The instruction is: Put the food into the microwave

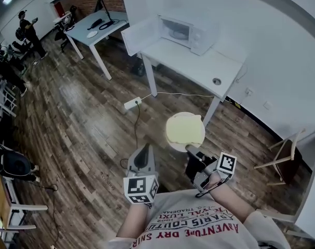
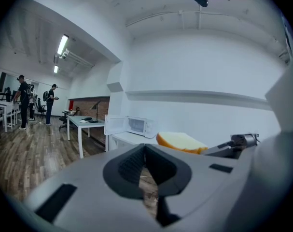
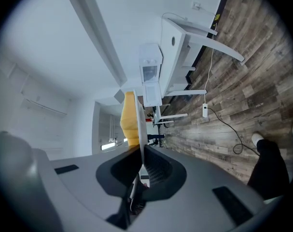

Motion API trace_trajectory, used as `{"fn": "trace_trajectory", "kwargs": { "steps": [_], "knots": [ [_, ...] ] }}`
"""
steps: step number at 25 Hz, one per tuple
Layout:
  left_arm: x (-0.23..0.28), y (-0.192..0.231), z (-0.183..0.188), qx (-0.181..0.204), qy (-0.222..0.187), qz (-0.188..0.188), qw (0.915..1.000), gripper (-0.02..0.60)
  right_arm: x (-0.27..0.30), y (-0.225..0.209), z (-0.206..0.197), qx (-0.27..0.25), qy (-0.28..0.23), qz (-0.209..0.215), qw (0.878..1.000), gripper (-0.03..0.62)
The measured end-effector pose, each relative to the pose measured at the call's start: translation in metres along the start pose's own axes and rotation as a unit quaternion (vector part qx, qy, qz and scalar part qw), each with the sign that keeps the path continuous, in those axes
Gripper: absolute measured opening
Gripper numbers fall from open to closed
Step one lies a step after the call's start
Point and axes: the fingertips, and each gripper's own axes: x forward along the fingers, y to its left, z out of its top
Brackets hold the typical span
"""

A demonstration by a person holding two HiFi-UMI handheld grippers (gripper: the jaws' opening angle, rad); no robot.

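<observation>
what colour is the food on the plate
The food is pale yellow on top with an orange-brown edge. The left gripper view shows it best.

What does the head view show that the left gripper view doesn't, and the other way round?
Only the head view: the person's printed shirt and a wooden chair at the right. Only the left gripper view: the ceiling with its light strips. Both: the left gripper, jaws shut and empty, the open microwave on its white table, and the yellow food.
</observation>
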Motion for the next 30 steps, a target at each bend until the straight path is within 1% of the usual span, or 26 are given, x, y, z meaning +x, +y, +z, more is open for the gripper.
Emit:
{"fn": "trace_trajectory", "kwargs": {
  "steps": [4, 8, 12, 16, 20, 26, 30],
  "knots": [
    [0.02, 0.034, 0.007, -0.005, -0.002, 0.002, 1.0, 0.006, 0.035, -0.003, 0.002, -0.002, 0.001, -0.006, 1.0, 0.023],
    [0.053, 0.074, 0.021, -0.008, 0.001, -0.012, 0.9999, 0.006, 0.081, -0.002, 0.004, -0.002, -0.006, -0.013, 1.0, 0.022],
    [0.089, 0.12, 0.036, -0.002, 0.005, -0.03, 0.9995, 0.006, 0.129, -0.002, 0.013, -0.002, -0.027, -0.017, 0.999, 0.023],
    [0.124, 0.166, 0.047, 0.005, 0.013, -0.048, 0.9987, 0.006, 0.18, 0.0, 0.022, 0.007, -0.053, -0.01, 0.999, 0.023],
    [0.151, 0.208, 0.06, 0.019, 0.01, -0.065, 0.9976, 0.006, 0.228, 0.0, 0.027, 0.016, -0.073, -0.003, 0.997, 0.023],
    [0.177, 0.26, 0.061, 0.015, 0.017, -0.074, 0.997, 0.006, 0.286, 0.005, 0.033, 0.011, -0.078, 0.0, 0.997, 0.023],
    [0.196, 0.276, 0.054, 0.005, 0.026, -0.074, 0.9969, 0.006, 0.308, 0.002, 0.046, 0.006, -0.077, -0.007, 0.997, 0.023]
  ]
}}
